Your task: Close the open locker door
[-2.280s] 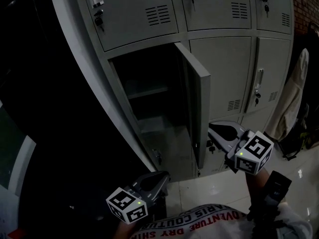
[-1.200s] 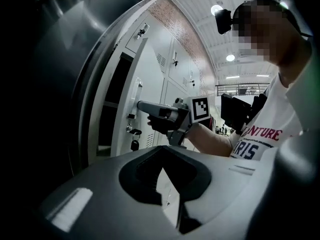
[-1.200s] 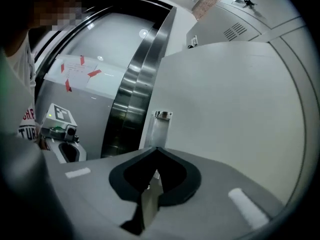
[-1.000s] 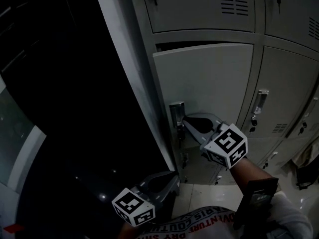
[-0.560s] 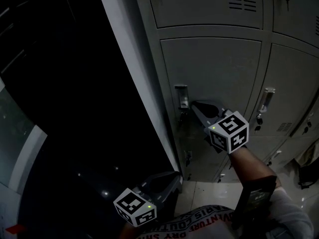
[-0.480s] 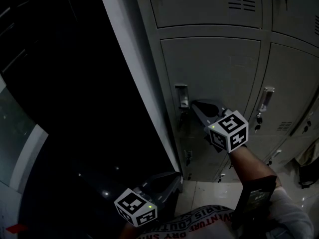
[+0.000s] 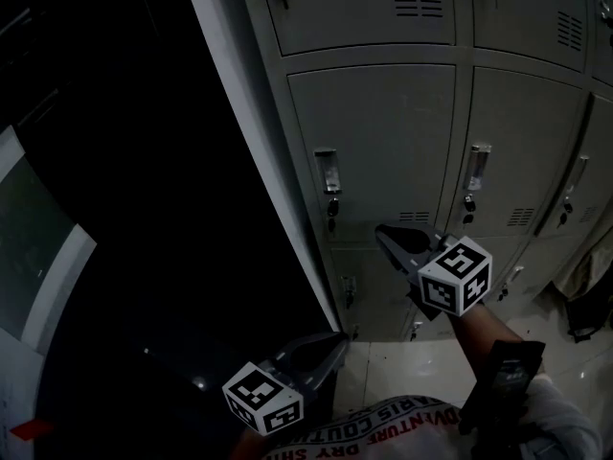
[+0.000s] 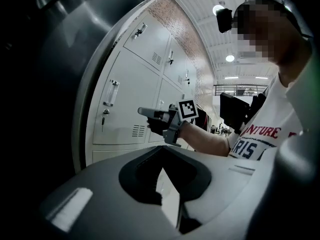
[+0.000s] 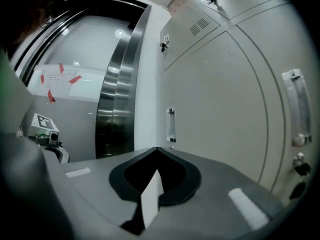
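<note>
Directly ahead, the locker door (image 7: 383, 151) lies shut, flush with its frame in the grey locker bank (image 7: 364, 8). Its upright handle (image 7: 327, 172) sits at the door's left edge. The right gripper (image 7: 383, 232) hovers below and to the right of that handle, its tip aimed at the door's lower part but apart from it. In the right gripper view its jaws meet at the tip with nothing between them, and the handle stands just beyond. The left gripper (image 7: 335, 339) hangs low near the person's shirt (image 7: 383, 429), over the glossy floor (image 7: 402, 372) and well apart from the door, jaws likewise pressed together and empty.
</note>
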